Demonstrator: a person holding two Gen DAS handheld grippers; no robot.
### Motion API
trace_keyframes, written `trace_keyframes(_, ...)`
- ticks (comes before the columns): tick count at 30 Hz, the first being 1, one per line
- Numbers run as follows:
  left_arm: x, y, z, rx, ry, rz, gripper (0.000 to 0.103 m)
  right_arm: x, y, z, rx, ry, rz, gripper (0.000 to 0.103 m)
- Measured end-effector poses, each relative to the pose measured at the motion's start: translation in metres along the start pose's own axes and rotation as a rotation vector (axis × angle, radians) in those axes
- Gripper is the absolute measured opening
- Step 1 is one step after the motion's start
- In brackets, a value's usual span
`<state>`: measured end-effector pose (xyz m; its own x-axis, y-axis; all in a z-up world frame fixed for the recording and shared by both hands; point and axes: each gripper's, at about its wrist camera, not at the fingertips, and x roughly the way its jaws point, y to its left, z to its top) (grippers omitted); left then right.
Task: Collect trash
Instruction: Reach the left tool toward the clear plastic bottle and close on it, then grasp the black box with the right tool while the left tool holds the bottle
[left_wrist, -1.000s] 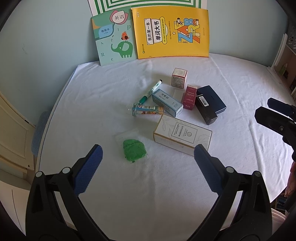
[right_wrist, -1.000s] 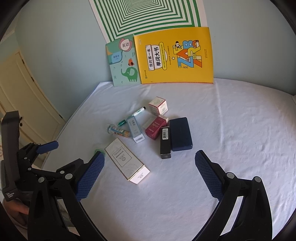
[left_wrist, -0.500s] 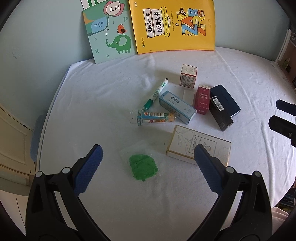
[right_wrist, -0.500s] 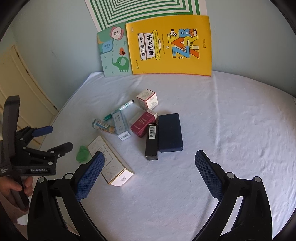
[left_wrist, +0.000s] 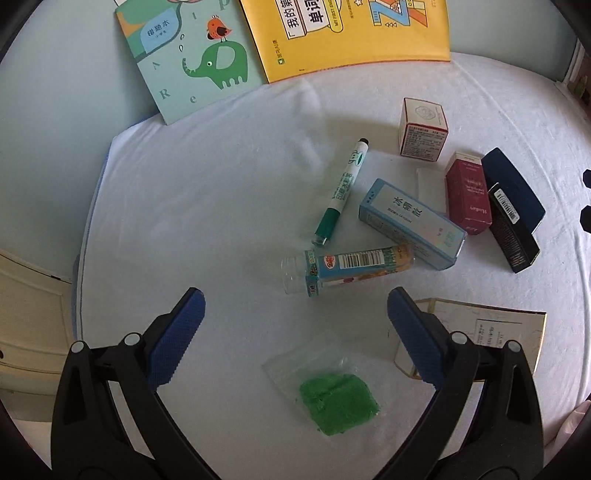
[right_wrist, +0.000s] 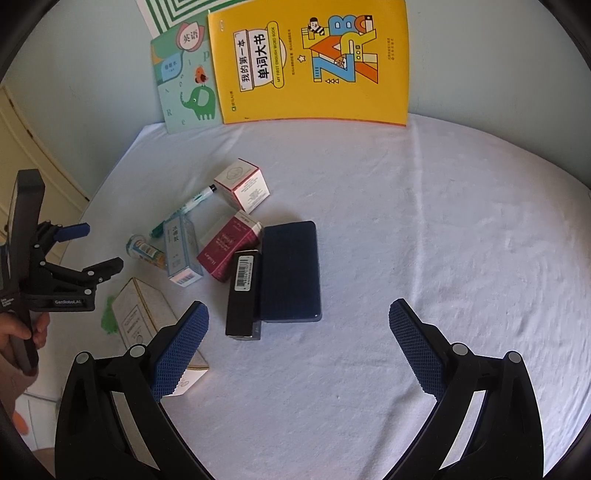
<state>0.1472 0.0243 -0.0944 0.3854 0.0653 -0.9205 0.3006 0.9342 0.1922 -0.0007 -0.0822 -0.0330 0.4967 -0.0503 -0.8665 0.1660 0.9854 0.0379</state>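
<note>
A clear plastic bag with a green lump (left_wrist: 334, 400) lies on the white cloth between my left gripper's fingers; a sliver shows in the right wrist view (right_wrist: 108, 319). My left gripper (left_wrist: 295, 341) is open and empty just above it, also seen from the side (right_wrist: 92, 251). An empty clear tube with a colourful label (left_wrist: 351, 267) lies beyond it. My right gripper (right_wrist: 297, 349) is open and empty over the cloth, near a black box (right_wrist: 243, 293) and a navy case (right_wrist: 290, 271).
A white-and-gold box (left_wrist: 476, 338), light blue box (left_wrist: 410, 223), maroon box (left_wrist: 467, 192), small white box (left_wrist: 423, 129) and green marker (left_wrist: 340, 192) lie scattered. Two books (right_wrist: 314, 62) lean on the wall. The table edge (left_wrist: 88, 236) is at the left.
My left gripper has moved forward and down toward the green bag, which now sits between its fingers. My right gripper has moved closer to the boxes. Both stayed open.
</note>
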Motion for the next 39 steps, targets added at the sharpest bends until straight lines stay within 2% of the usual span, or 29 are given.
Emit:
trace_keyframes(6, 0.024, 0.001, 0.003, 0.077, 0.033, -0.031, 0.097, 0.020, -0.001, 0.005, -0.002, 0.044, 0.000, 0.097)
trace_keyframes(9, 0.029, -0.003, 0.006, 0.137, 0.034, -0.082, 0.096, 0.029, 0.000, 0.008, -0.007, 0.065, 0.002, 0.097)
trace_keyframes(15, 0.033, -0.012, 0.014, 0.284, -0.010, -0.111, 0.096, 0.045, -0.001, 0.016, -0.005, 0.103, 0.004, 0.097)
trace_keyframes(20, 0.040, -0.011, 0.023, 0.294, -0.012, -0.166, 0.096, 0.055, -0.002, 0.023, -0.005, 0.116, -0.011, 0.096)
trace_keyframes(23, 0.044, -0.008, 0.024, 0.262, 0.004, -0.238, 0.088, 0.063, 0.000, 0.024, -0.024, 0.140, -0.018, 0.095)
trace_keyframes(26, 0.049, -0.006, 0.026, 0.232, 0.019, -0.285, 0.073, 0.068, 0.001, 0.024, -0.031, 0.141, -0.007, 0.095)
trace_keyframes(28, 0.051, -0.004, 0.027, 0.225, 0.031, -0.307, 0.058, 0.068, 0.001, 0.025, -0.026, 0.137, -0.003, 0.095)
trace_keyframes(32, 0.049, -0.007, 0.026, 0.227, 0.026, -0.312, 0.050, 0.064, -0.008, 0.026, -0.003, 0.136, -0.015, 0.094)
trace_keyframes(37, 0.044, -0.014, 0.022, 0.238, 0.021, -0.324, 0.034, 0.071, -0.005, 0.022, -0.021, 0.160, 0.000, 0.090)
trace_keyframes(39, 0.042, -0.017, 0.021, 0.241, 0.016, -0.318, 0.034, 0.076, 0.004, 0.021, -0.048, 0.171, -0.008, 0.090)
